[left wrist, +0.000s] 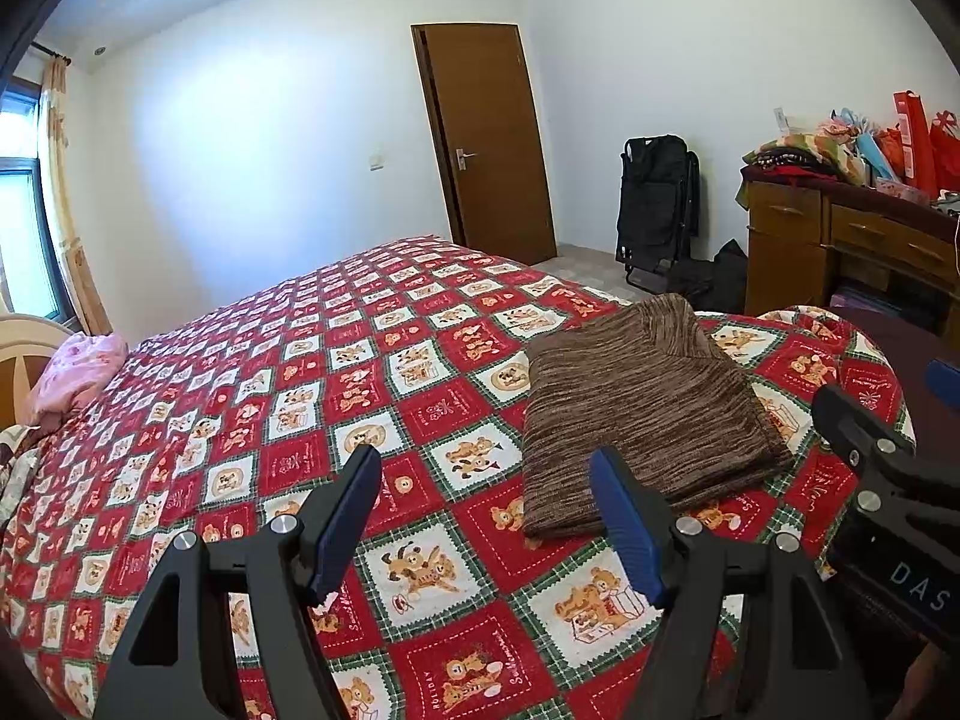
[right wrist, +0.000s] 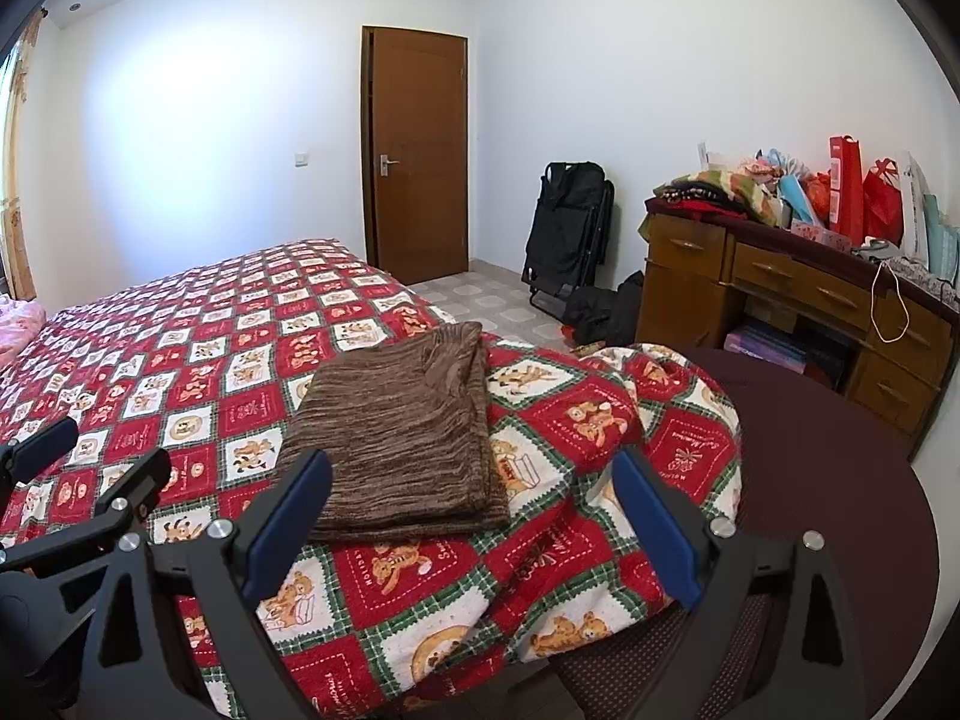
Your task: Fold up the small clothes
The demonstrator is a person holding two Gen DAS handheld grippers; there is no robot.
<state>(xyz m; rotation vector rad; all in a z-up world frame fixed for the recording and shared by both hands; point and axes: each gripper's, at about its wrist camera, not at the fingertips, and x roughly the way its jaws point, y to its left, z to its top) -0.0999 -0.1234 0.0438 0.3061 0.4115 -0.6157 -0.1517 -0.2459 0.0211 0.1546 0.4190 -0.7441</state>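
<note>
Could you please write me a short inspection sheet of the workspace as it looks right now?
Surface: bed with red teddy-bear quilt, rumpled at its near corner.
Job's things: brown knit garment lying folded flat on the quilt.
Clutter: pink cloth at the bed's far side.
Grippers: left gripper and right gripper open, empty, short of the garment.
Cables: thin cord hanging off the desk.
Surroundings: closed wooden door, folded black chair, wooden desk piled with bags.

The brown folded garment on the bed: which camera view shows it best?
The right wrist view: the brown folded garment lies near the centre, only its near-left corner hidden. In the left wrist view it sits off to the right, one finger overlapping its front edge.
</note>
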